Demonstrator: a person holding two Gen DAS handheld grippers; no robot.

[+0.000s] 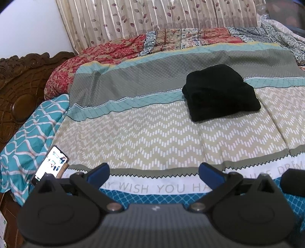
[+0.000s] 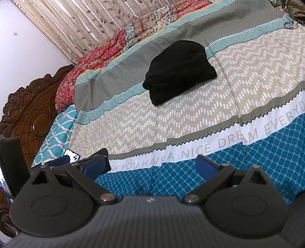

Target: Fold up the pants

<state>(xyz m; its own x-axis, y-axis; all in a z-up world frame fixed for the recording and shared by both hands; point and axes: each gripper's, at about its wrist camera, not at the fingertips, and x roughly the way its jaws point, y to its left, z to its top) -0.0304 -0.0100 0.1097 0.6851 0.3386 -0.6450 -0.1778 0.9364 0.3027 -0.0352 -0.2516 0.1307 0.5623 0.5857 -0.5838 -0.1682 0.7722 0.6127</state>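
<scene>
The black pants (image 1: 221, 93) lie folded in a compact bundle on the patterned bedspread (image 1: 144, 137), far from both grippers. They also show in the right wrist view (image 2: 179, 70) at the upper middle. My left gripper (image 1: 154, 171) is open and empty, low over the bed's near edge. My right gripper (image 2: 152, 164) is open and empty, also over the near edge, just right of the left gripper, whose blue pads (image 2: 63, 159) show at its lower left.
A lit phone (image 1: 50, 164) leans at the bed's left edge by a teal pillow (image 1: 32, 129). A carved wooden headboard (image 1: 21, 85) stands at left. A red floral quilt (image 1: 99, 57) and curtain (image 1: 152, 15) run along the far side.
</scene>
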